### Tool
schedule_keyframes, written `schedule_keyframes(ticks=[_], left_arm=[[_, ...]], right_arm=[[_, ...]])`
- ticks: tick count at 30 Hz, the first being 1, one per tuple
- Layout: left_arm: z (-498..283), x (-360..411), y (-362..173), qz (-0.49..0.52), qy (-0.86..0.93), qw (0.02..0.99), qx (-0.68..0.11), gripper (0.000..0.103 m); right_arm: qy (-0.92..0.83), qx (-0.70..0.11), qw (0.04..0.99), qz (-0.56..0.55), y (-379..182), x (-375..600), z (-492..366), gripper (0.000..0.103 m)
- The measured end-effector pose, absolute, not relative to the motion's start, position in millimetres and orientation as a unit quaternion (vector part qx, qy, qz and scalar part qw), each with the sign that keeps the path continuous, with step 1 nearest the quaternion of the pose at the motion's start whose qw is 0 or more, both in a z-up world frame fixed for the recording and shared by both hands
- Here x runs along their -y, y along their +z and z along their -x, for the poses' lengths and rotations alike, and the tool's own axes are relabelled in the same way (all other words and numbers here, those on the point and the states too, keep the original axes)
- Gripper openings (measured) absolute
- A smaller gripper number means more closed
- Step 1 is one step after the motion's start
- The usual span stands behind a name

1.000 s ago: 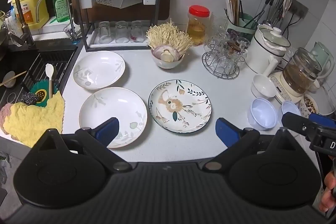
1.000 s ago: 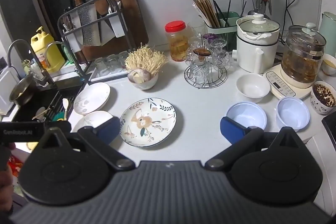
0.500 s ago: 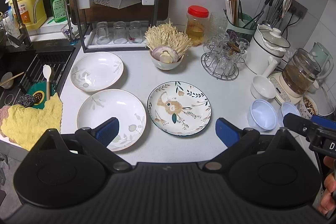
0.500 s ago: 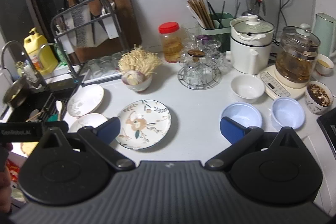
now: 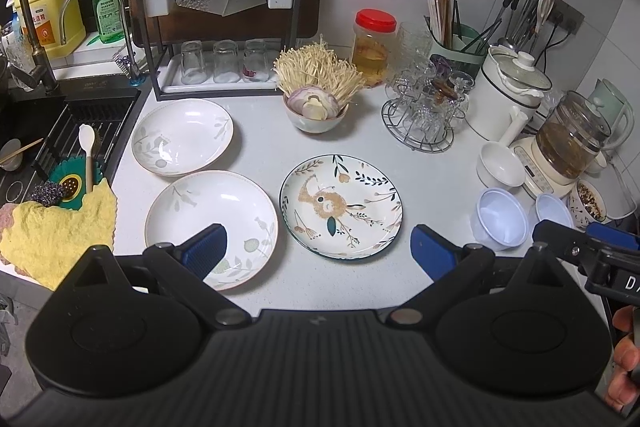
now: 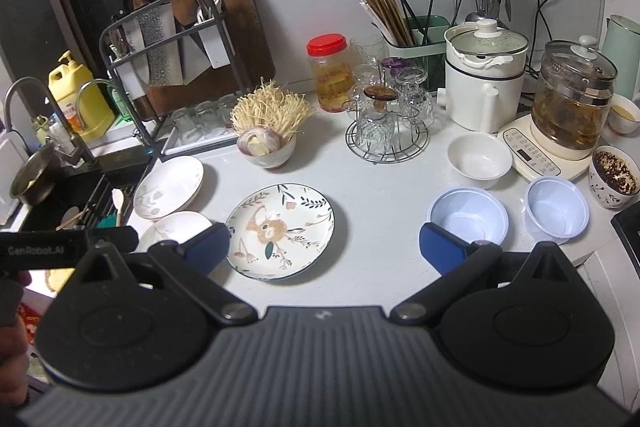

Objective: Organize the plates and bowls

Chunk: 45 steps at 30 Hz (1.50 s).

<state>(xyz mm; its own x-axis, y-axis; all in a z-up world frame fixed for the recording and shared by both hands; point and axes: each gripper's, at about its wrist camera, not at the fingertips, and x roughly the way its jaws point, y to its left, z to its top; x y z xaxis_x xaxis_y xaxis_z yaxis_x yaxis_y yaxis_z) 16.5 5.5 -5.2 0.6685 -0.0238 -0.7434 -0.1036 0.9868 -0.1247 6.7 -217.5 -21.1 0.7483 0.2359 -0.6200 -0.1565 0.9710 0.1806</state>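
Both tongs spread wide, empty: left gripper, right gripper. Floral-painted ceramic plate frame centre; two white leaf-print plates lower left; pale blue plastic bowls right. Risk: glazed rims slipping, chipping; glass cup rack close behind.

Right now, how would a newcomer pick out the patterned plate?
Start at the sink, then cross the white counter past two plain white plates. The patterned plate lies flat beside them, the only one with a dark rim and painted leaves.
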Motion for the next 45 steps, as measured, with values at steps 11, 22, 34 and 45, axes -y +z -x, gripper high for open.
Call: schedule_keyframes(ticks=[11, 22, 34, 45], left_arm=[[-16.4, -9.2, -9.1, 0.088, 0.023, 0.908, -0.408, 0.1], [-16.0, -8.1, -9.6, 0.088, 0.021, 0.907, -0.411, 0.1], [-13.6, -5.3, -6.9, 0.085, 0.021, 0.908, -0.41, 0.1], [-12.4, -5.2, -1.5, 0.089, 0.025, 0.908, -0.408, 0.1]], right_arm=[[0.101, -0.343, 0.932, -0.062, -22.3, 217.7, -7.3, 0.103], [0.102, -0.351, 0.928, -0.067, -23.6, 218.1, -7.8, 0.103], [0.112, -0.35, 0.927, -0.07, -22.2, 219.0, -5.2, 0.103], [0.129, -0.35, 0.925, -0.077, -22.1, 224.5, -2.8, 0.103]])
